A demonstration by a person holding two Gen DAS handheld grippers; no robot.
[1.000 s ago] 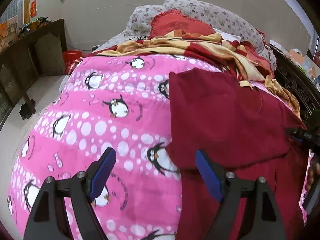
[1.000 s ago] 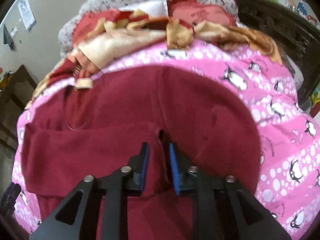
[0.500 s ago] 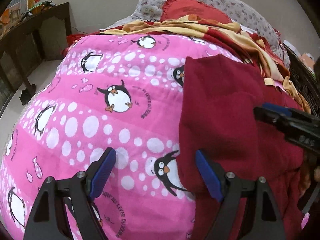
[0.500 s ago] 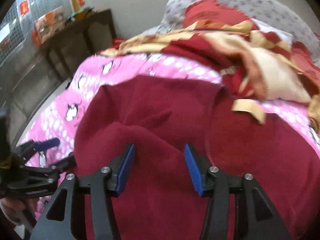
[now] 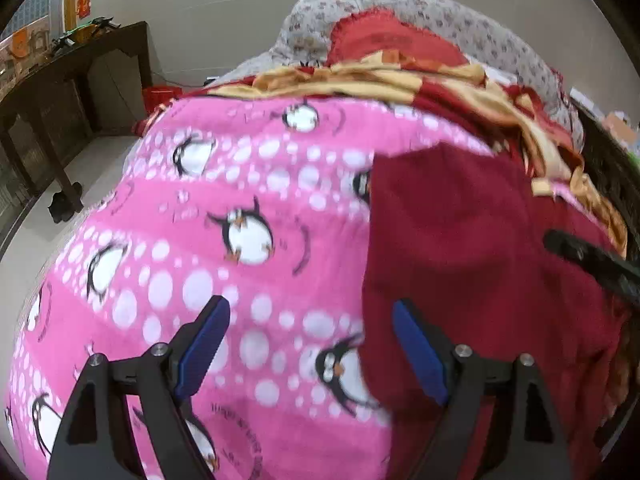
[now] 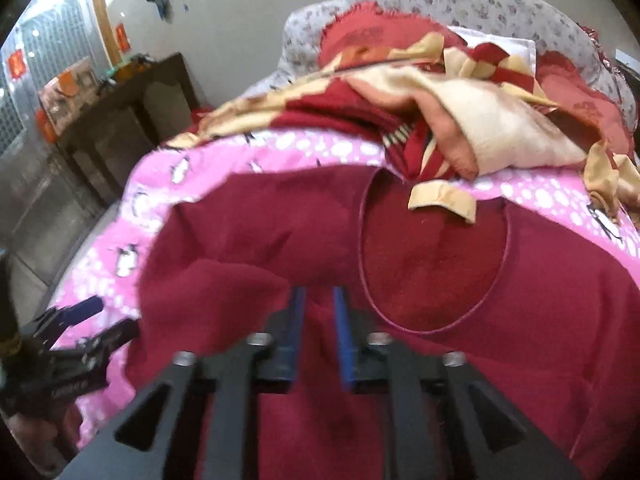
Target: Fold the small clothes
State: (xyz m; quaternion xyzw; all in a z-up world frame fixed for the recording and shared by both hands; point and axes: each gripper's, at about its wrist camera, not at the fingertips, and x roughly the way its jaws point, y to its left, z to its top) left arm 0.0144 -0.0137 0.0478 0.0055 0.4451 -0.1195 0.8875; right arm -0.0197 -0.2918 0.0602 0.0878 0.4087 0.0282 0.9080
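A dark red top (image 5: 460,240) lies on a pink penguin blanket (image 5: 200,240), with its round neckline (image 6: 432,260) facing the pillows. Its left side (image 6: 224,280) is folded over onto the body. My right gripper (image 6: 319,296) is low over the middle of the top, jaws closing, pads pinching a ridge of the red cloth. It shows as a black finger at the right edge of the left wrist view (image 5: 588,256). My left gripper (image 5: 310,306) stands wide open above the blanket. Its right finger hangs over the top's left edge and nothing lies between its pads.
A heap of red and cream patterned cloth (image 6: 460,120) lies beyond the top, touching its neckline. Floral pillows (image 6: 440,0) lie behind it. A dark wooden table (image 5: 80,80) stands left of the bed. A dark bed frame (image 5: 612,168) runs along the right.
My right gripper let go of the fold, swung left with jaws spread, then narrowed again on red cloth near the neckline. My left gripper drifted slightly along the top's left edge, still open.
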